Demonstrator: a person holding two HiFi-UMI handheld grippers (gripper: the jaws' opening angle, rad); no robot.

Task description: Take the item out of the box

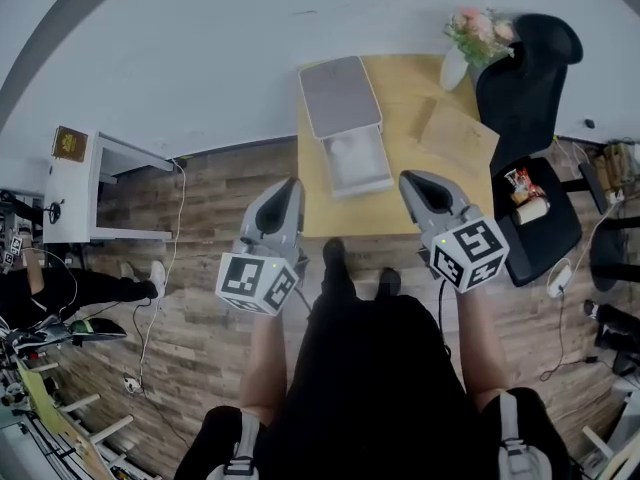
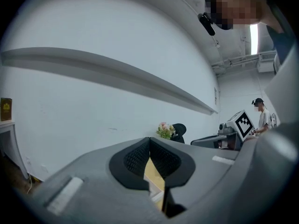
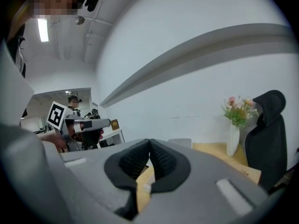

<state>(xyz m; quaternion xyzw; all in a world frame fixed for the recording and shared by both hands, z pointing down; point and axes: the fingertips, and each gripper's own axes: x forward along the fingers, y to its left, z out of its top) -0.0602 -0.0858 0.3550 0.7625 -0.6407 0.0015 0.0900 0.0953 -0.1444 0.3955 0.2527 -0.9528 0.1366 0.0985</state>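
Both sets of jaws are pressed together, empty — left gripper [image 1: 292, 182] and right gripper [image 1: 406, 178] hover over the table's [image 1: 412, 98] near edge. The open box [image 1: 345, 128] lies along the left edge; the white item [image 1: 353, 154] inside looks light, maybe soft — pinch it at an edge.

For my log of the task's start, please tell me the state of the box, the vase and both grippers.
box: open, lid folded back, white item inside.
vase: upright, holding flowers.
left gripper: shut, empty.
right gripper: shut, empty.
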